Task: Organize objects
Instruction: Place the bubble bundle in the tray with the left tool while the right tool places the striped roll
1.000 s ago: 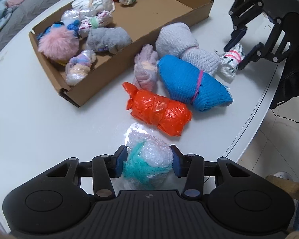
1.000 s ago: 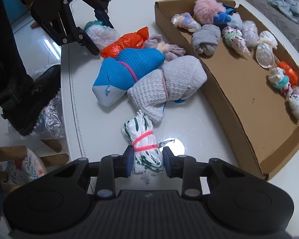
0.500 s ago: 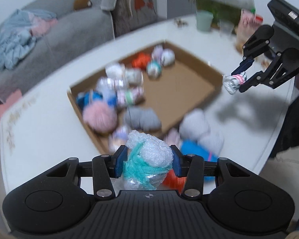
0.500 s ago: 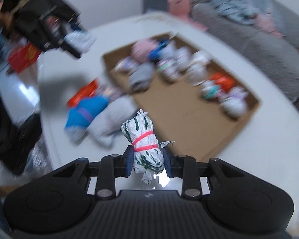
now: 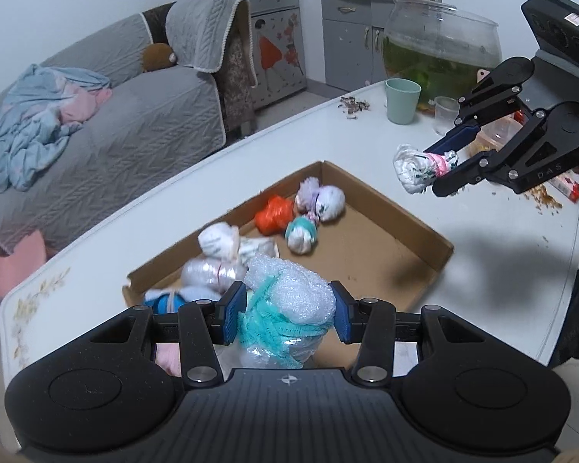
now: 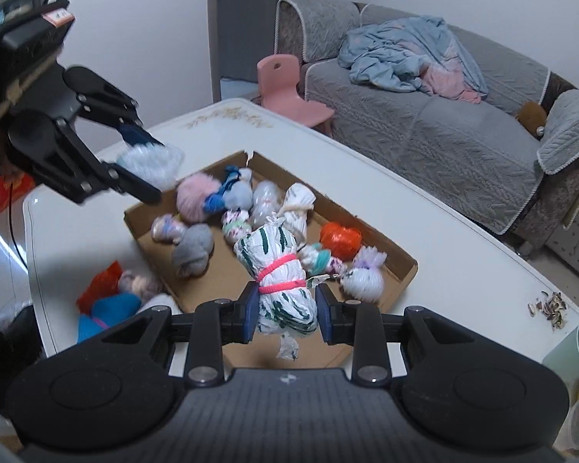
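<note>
My left gripper clamps a teal-banded bubble-wrap bundle, my right gripper a pink-banded green-streaked white bag bundle; below both, the shallow cardboard tray holds many bundles, several lie outside

I see a matt brown cardboard tray on a glossy white tabletop, a bubble-wrap bundle bound in teal netting, and a crinkled plastic bundle with pink elastic bands.
</note>
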`<control>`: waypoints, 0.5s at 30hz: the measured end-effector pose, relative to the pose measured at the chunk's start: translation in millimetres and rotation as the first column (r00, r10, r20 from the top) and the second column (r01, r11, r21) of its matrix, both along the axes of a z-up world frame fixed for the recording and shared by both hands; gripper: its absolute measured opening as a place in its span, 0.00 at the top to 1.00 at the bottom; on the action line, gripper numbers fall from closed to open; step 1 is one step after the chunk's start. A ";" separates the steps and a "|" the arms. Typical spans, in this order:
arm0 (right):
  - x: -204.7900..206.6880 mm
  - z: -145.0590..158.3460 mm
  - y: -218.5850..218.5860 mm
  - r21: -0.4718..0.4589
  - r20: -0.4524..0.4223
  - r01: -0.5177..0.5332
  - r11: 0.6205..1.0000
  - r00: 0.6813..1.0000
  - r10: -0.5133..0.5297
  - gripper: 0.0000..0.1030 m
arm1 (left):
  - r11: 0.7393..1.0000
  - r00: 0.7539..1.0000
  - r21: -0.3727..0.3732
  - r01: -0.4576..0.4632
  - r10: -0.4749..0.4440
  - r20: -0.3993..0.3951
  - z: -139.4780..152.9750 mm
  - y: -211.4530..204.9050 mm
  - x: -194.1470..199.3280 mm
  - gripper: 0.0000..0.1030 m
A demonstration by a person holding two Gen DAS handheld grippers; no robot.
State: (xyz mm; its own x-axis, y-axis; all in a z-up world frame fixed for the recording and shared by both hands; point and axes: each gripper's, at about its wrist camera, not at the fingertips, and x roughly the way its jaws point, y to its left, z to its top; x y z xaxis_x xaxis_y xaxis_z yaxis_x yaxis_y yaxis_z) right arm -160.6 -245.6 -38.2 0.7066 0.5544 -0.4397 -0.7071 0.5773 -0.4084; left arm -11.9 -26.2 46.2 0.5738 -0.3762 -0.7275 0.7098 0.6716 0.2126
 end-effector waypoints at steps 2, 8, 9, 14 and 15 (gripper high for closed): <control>4.5 -0.6 1.6 -0.007 -0.002 0.008 1.000 1.000 -0.008 0.73 | 1.000 1.000 0.003 0.005 -0.005 -0.004 -3.1 -3.3 4.8 0.49; 15.1 -2.9 7.1 -0.038 -0.025 0.017 0.999 1.000 -0.018 0.73 | 1.000 1.000 0.013 -0.019 0.019 -0.020 -14.2 -12.7 15.6 0.49; 16.6 -2.7 8.5 -0.041 -0.027 0.019 0.999 0.999 -0.020 0.73 | 1.000 1.000 0.021 -0.017 0.018 -0.019 -15.9 -15.4 15.7 0.49; 22.4 -3.0 16.9 -0.057 -0.036 0.015 0.998 0.999 -0.018 0.73 | 0.999 1.000 0.036 -0.001 0.001 -0.019 -21.3 -25.7 15.2 0.49; 23.4 -3.6 18.4 -0.061 -0.038 0.015 0.998 0.999 -0.018 0.73 | 0.999 1.000 0.040 0.003 -0.002 -0.022 -23.0 -27.3 15.6 0.49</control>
